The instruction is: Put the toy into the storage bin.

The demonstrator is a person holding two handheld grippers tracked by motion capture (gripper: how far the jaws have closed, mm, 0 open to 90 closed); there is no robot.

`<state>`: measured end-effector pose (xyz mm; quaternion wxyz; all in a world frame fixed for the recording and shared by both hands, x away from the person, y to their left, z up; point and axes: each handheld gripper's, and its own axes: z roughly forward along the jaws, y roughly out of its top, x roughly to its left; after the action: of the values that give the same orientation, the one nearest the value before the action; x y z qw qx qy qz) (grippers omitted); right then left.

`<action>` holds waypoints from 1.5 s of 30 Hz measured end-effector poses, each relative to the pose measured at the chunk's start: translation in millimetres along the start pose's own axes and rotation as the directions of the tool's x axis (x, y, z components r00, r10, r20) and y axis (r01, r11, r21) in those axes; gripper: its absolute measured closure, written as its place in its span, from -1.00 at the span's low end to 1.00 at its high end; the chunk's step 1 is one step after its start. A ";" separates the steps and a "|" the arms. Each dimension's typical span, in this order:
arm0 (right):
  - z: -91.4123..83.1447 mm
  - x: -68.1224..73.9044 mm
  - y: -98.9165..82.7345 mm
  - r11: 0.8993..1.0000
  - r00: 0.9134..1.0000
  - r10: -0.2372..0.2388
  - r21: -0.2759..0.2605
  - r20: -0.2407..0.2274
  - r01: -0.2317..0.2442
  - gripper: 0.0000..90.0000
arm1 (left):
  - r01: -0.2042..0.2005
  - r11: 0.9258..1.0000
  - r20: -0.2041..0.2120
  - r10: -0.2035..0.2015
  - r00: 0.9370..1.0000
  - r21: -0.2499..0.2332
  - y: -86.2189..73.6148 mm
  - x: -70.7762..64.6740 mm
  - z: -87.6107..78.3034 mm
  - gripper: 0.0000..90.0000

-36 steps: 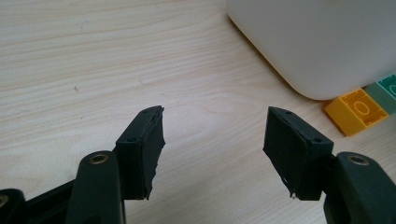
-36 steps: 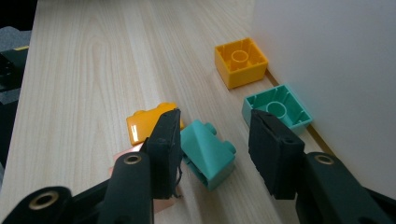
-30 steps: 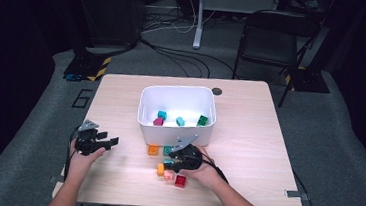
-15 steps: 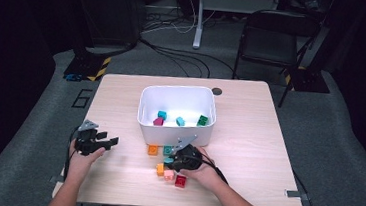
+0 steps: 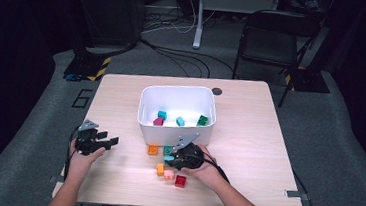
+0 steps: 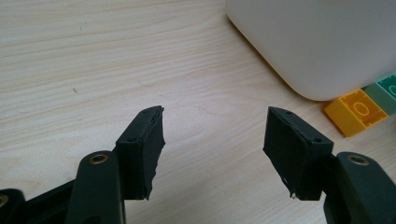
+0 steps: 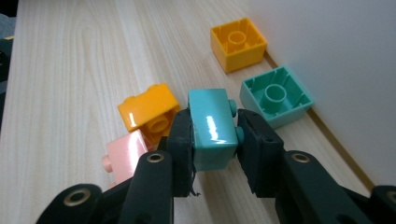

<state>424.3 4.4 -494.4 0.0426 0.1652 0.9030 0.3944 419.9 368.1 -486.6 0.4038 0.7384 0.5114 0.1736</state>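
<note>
Pale wood-grain table (image 5: 247, 154) is carrying the whole scene, with dark carpet, cables and a folding chair (image 5: 272, 35) lying beyond it. Nearest the person, the right gripper (image 7: 215, 128) is clamping a teal block (image 7: 212, 123) between its two black jaws; the jaws have just been closing, and the pads are now pressing on the block's smooth side and its studded face. In the high view this right gripper (image 5: 173, 158) is working at the middle of the table's near half, among loose blocks. Just beside the held block, an orange block (image 7: 147, 114) and a pink block (image 7: 123, 156) are lying tipped and touching each other, and a red block (image 5: 180, 181) is sitting a little nearer the person. Farther on, a green block (image 7: 275, 95) and a yellow block (image 7: 238, 43) are resting hollow side up against the wall of the white bin (image 5: 178, 110), which is already holding several coloured blocks. To the left, the left gripper (image 6: 212, 149) is hovering over bare wood with its jaws standing wide and nothing between them. Judged from its glossy moulded plastic, the teal block is likely light, rigid and somewhat slippery, so a grip across two flat opposite faces, kept square, is probably safest.
</note>
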 end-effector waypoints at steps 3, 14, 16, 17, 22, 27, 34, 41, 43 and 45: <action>-2.5 0.8 2.4 1.000 1.000 -0.010 -0.005 0.002 0.010 0.48 | -0.002 1.000 0.000 0.002 1.000 -0.003 0.0 -0.3 0.6 -0.17; -14.9 3.8 12.4 1.000 1.000 -0.011 0.005 -0.001 0.011 0.49 | -0.002 1.000 0.005 0.002 1.000 0.006 1.2 -0.3 1.4 -0.17; -17.3 3.9 13.7 1.000 1.000 -0.002 0.010 0.000 0.002 0.49 | -0.002 1.000 0.006 0.002 1.000 0.004 1.3 -0.3 1.9 -0.17; -20.0 3.5 15.4 1.000 1.000 0.000 0.012 -0.001 0.000 0.49 | -0.004 1.000 0.007 0.004 1.000 0.007 1.5 -0.3 2.1 -0.17; -27.1 4.0 19.5 1.000 1.000 -0.004 0.006 -0.003 0.004 0.49 | -0.003 1.000 0.007 0.003 1.000 0.006 1.9 -1.0 3.1 -0.17; -38.3 4.8 26.0 1.000 1.000 -0.010 -0.004 -0.002 0.010 0.49 | -0.003 1.000 0.011 0.003 1.000 0.010 2.4 -1.4 3.5 -0.17; -58.2 3.4 39.5 0.999 1.000 -0.020 -0.030 0.000 0.020 0.49 | -0.007 1.000 0.011 0.007 1.000 0.009 2.9 -1.7 4.4 -0.17; -78.4 1.4 54.9 0.998 1.000 -0.030 -0.046 0.007 0.030 0.49 | -0.007 1.000 0.013 0.007 1.000 0.010 3.1 -1.8 4.4 -0.16; -83.6 0.5 59.5 0.998 0.999 -0.030 -0.053 0.010 0.031 0.49 | -0.010 1.000 0.013 0.010 1.000 0.008 3.0 -1.8 4.6 -0.16; -89.8 -0.4 65.3 0.997 0.999 -0.034 -0.062 0.008 0.034 0.49 | -0.010 1.000 0.013 0.010 1.000 0.009 3.1 -1.9 4.5 -0.16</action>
<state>423.4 -17.0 -385.5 0.0575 0.1497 0.8927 0.4211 424.0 364.0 -486.7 0.4029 0.7439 0.5058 0.1685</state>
